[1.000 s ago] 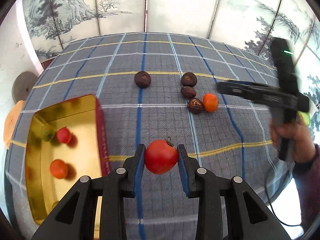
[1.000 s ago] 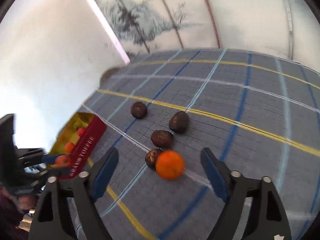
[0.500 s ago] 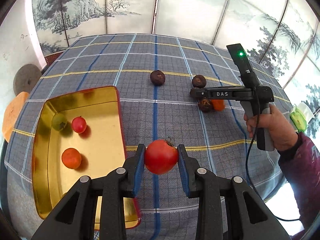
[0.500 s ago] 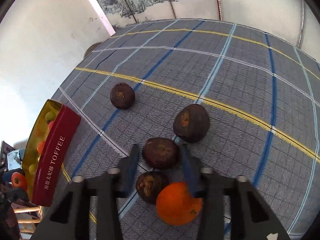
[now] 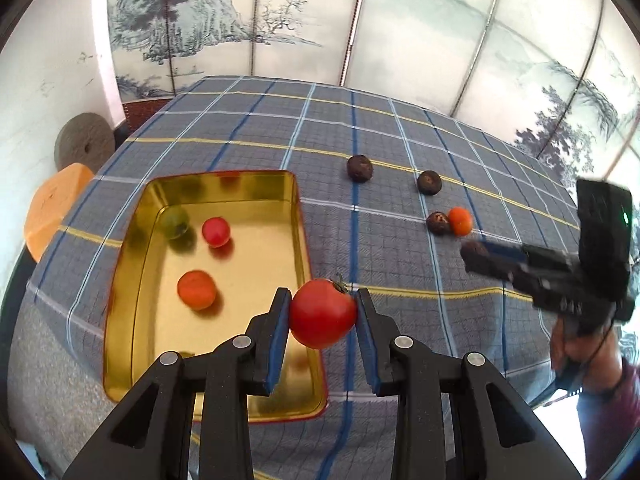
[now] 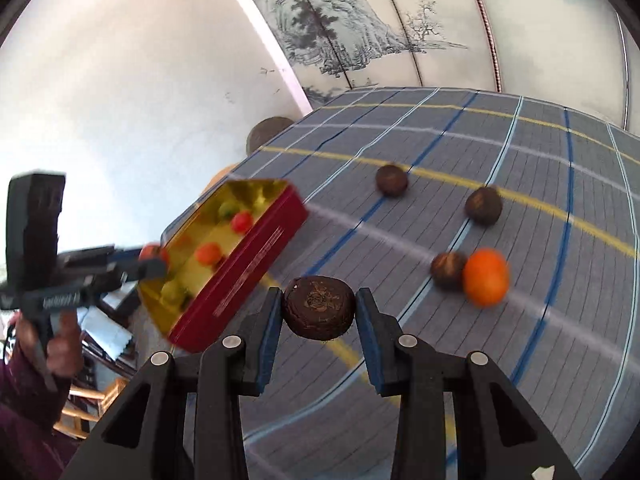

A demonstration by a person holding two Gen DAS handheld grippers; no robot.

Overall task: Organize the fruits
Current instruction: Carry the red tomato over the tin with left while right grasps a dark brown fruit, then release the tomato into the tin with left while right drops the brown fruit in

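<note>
My left gripper point(image 5: 322, 314) is shut on a red tomato point(image 5: 322, 313), held above the right rim of the gold tin point(image 5: 120, 280). The tin holds a small red fruit point(image 5: 216, 231), an orange fruit point(image 5: 196, 289) and a green one point(image 5: 175, 221). My right gripper point(image 6: 318, 308) is shut on a dark brown fruit point(image 6: 318, 307), lifted above the cloth near the tin's red side point(image 6: 240, 276). On the cloth lie an orange point(image 6: 486, 277) and three dark fruits point(image 6: 448, 270), point(image 6: 483, 205), point(image 6: 391, 179). The right gripper also shows in the left wrist view point(image 5: 478, 254).
A checked blue-grey cloth point(image 5: 360, 128) covers the table. An orange stool point(image 5: 52, 204) and a grey stone disc point(image 5: 84, 146) stand beyond the left edge. Painted screens stand behind the table.
My right gripper closed on a dark brown fruit and lifted it toward the tin. My left gripper moved left with the tomato, now over the tin's right rim.
</note>
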